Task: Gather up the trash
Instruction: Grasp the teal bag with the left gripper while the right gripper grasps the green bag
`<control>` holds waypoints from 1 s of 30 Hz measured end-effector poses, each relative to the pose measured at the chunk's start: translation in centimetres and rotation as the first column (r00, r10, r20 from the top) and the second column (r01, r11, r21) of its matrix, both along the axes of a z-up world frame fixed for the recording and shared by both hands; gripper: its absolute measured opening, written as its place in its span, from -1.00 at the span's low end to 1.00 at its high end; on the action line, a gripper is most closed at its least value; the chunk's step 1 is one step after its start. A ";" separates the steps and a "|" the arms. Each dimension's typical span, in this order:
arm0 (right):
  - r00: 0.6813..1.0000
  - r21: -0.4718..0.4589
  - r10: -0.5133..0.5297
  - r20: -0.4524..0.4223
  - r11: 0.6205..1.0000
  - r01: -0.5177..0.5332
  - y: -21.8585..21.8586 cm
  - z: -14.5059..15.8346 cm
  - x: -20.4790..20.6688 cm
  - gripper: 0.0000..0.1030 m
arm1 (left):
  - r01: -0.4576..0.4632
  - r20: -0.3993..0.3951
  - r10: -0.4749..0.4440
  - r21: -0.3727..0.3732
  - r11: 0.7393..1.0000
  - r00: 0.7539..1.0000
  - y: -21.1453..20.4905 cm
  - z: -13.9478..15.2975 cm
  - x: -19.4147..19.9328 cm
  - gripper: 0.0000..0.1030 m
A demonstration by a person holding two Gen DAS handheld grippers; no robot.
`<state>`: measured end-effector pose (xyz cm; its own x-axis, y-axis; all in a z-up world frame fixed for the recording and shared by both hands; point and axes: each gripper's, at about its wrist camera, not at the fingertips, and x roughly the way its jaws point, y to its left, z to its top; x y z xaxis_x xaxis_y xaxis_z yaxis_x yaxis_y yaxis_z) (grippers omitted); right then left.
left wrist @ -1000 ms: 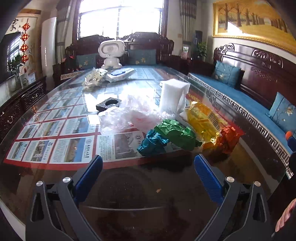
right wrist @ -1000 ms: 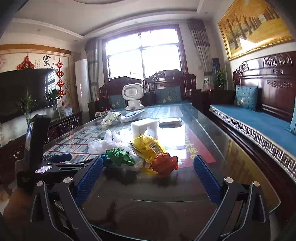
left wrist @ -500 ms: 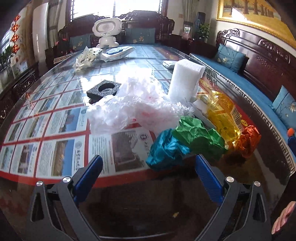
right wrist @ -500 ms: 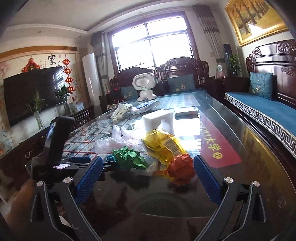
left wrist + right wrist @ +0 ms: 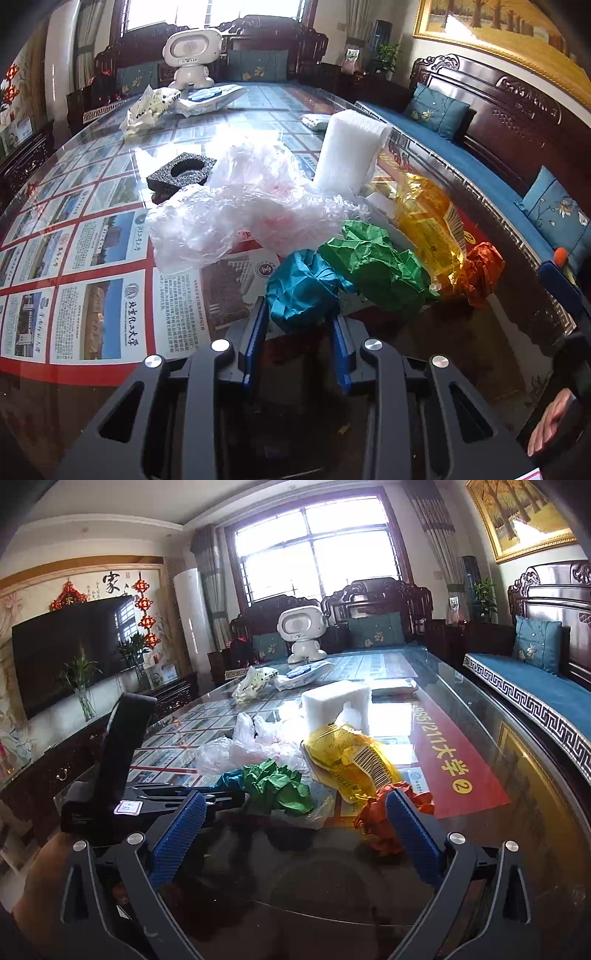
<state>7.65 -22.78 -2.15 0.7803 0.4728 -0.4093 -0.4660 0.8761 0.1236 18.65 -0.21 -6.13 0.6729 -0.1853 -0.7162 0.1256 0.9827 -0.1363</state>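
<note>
pinching the teal paper ball (image 5: pixel 301 291) between its blue pads, the left gripper (image 5: pixel 300 336) sits low at the near edge of the glass table (image 5: pixel 92 369); green paper (image 5: pixel 373 262) touches the ball's right side; the right gripper (image 5: pixel 295 830) hangs wide apart, its right finger beside the orange paper wad (image 5: pixel 376 823); clear plastic (image 5: pixel 236 206) lies behind.

The left claw (image 5: pixel 299 332) sits low over the counter (image 5: pixel 110 406), its two blue pads drawn close together and pressing the near edge of the teal crumpled paper (image 5: pixel 301 290) at its 12 o'clock. The right claw (image 5: pixel 295 834) hovers level, jaws spread wide with nothing between them. A bare hand (image 5: pixel 550 421) shows at 4 o'clock in the left wrist view.
</note>
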 end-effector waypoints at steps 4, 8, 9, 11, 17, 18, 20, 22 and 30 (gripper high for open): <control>0.999 -0.078 0.030 -0.020 0.996 -0.031 2.0 -0.1 0.8 0.77 | 0.003 0.022 -0.003 -0.007 1.000 1.000 0.4 0.4 -1.1 -0.39; 0.993 -0.164 0.076 -0.095 0.982 -0.091 4.3 -0.6 3.3 0.31 | 0.000 0.018 0.000 -0.019 1.000 1.000 1.2 0.4 -1.5 -0.43; 0.991 -0.191 0.079 -0.109 0.977 -0.099 4.9 -0.8 3.9 0.26 | -0.004 0.011 0.004 -0.021 1.000 1.000 1.4 0.3 -1.5 -0.43; 0.989 -0.253 0.083 -0.125 0.961 -0.112 6.2 -1.1 5.3 0.20 | -0.004 -0.003 0.003 -0.036 0.999 1.000 1.7 0.1 -1.3 -0.43; 0.976 -0.377 0.129 -0.177 0.907 -0.189 9.4 -2.0 7.5 0.06 | -0.020 -0.008 0.019 -0.064 0.998 1.000 2.8 0.1 -1.0 -0.47; 0.972 -0.384 0.138 -0.191 0.901 -0.203 9.7 -2.1 7.8 0.05 | -0.026 -0.013 0.025 -0.070 0.997 1.000 3.1 0.1 -0.9 -0.47; 0.961 -0.402 0.154 -0.229 0.884 -0.238 10.5 -2.6 8.4 0.02 | -0.030 -0.022 0.028 -0.086 0.996 0.999 3.6 -0.1 -0.7 -0.46; 0.952 -0.409 0.176 -0.252 0.872 -0.269 11.0 -3.0 8.7 -0.11 | -0.033 -0.025 0.031 -0.080 0.996 0.999 3.8 -0.2 -0.6 -0.48; 0.957 -0.479 0.203 -0.205 0.833 -0.279 11.8 -3.4 7.1 -0.42 | -0.023 -0.014 0.021 -0.113 0.993 1.000 4.4 -0.1 -1.0 -0.48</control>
<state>14.74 -10.97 -5.59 0.5849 0.3409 -0.7360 -0.6816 0.6985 -0.2181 17.64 4.14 -6.26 0.6689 -0.2507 -0.6998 0.1016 0.9634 -0.2480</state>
